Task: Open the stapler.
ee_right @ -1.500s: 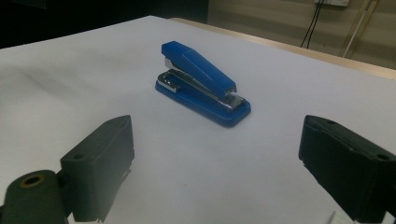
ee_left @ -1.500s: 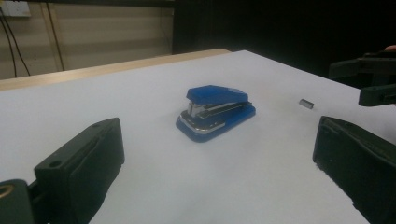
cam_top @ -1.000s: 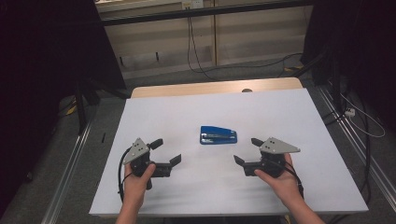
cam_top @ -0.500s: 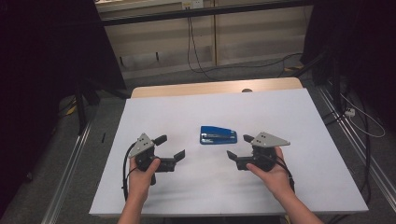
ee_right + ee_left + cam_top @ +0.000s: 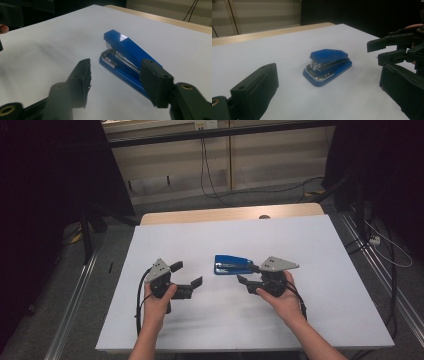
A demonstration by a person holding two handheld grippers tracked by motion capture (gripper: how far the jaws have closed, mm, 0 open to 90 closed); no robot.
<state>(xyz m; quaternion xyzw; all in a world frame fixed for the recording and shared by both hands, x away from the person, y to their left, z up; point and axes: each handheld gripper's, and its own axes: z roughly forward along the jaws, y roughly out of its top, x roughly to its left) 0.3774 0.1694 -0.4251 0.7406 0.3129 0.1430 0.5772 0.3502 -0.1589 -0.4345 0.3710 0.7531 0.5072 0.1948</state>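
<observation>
Lying flat on the white table cover (image 5: pixel 320 320), one blue stapler (image 5: pixel 233 265) is seen, and it serves as the landmark here. Its body is of glossy blue plastic with a faceted, wedge-shaped top, and a bright chrome magazine is exposed between top and base along its length. The cover beneath it is smooth, matte and rectangular; a strip of pale wood (image 5: pixel 200 215) is left bare along the cover's far edge, beyond the stapler.

Two hand-held grippers are counted, each with two black jaws of matte, blocky plastic and each topped by a grey three-cornered plate. The right gripper (image 5: pixel 248 274) is held at the stapler's right end in the high view, its far jaw close against that end and its near jaw just in front of it. In the right gripper view the jaws are seen half spread, one overlapping the stapler's near end, the other apart from it over bare cover; no pinch on the stapler is shown. These jaws have just been closing, with nothing yet pressed between them.

The left gripper (image 5: pixel 187 274) is held well to the left of the stapler, its jaws spread wide with nothing between them. In the left gripper view the stapler is framed between those jaws at a distance.

Two hands are counted: the left hand (image 5: pixel 159 297) and the right hand (image 5: pixel 280 295), each wrapped around its gripper on the near side of the stapler. A black cable (image 5: pixel 139 295) is seen trailing from the left gripper.
</observation>
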